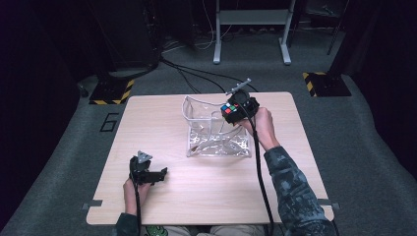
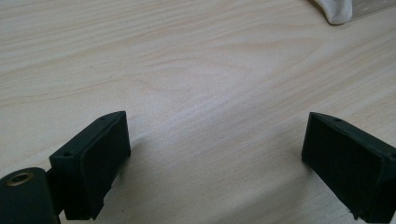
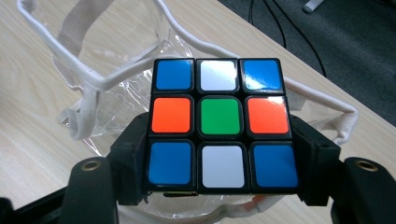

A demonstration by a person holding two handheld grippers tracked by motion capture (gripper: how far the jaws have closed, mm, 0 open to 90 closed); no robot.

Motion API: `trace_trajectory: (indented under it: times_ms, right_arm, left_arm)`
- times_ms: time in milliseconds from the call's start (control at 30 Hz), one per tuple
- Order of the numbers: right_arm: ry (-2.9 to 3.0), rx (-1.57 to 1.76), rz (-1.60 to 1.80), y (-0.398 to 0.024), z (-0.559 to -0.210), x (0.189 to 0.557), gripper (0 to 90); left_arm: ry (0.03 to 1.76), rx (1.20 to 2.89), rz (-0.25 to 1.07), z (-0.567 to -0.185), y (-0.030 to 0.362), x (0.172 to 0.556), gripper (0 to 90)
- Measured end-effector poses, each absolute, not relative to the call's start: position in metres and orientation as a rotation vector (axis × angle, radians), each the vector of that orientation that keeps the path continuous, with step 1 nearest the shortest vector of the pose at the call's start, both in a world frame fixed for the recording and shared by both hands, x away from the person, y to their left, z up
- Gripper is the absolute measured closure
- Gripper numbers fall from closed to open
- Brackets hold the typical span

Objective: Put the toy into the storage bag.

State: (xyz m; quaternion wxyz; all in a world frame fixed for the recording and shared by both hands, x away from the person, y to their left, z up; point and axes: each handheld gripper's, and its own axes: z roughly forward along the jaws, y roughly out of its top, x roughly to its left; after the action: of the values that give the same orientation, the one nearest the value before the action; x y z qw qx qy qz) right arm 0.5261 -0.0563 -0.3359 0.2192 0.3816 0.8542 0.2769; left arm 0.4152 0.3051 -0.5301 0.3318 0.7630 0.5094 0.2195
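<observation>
The right gripper (image 1: 235,112) holds a puzzle cube (image 3: 221,124) clamped between its 2 jaws, 1 pad against each of 2 opposite side faces. This side grip leaves the bottom of the cube free, which suits lowering it into a container. The cube sits over the open mouth of a clear plastic bag (image 1: 216,140), at the bag's far right corner — the likely step in hand is placing the cube inside.

The bag stands near the middle of the table (image 1: 147,123) with its white-trimmed rim (image 3: 93,77) spread wide, so the opening faces up and accepts the cube from above.

The left gripper (image 1: 147,173) rests low at the near left of the table, well apart from the bag. Its jaws stand wide with nothing between them; it appears parked, not yet assisting.

View differences:
- The high view gives the layout: both grippers, the bag's position, and the cube's place over the far right corner. Sticker detail is too small to read there.
- The right gripper view shows the grip itself and the facing 3 x 3 side — blue, white, blue; orange, green, orange; blue, white, blue.
- The left gripper view confirms bare tabletop between the open jaws, with a white strap end (image 2: 336,11) at the top edge.
</observation>
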Motion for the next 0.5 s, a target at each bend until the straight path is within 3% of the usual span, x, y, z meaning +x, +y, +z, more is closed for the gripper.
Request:
trace_trajectory:
  times_ms: [500]
  right_arm:
    - [2.352,1.117,0.756,-0.068,-0.349,0.539,33.4]
  left_arm:
    - [1.335,1.989,0.571,-0.530,0.305,0.415,7.6]
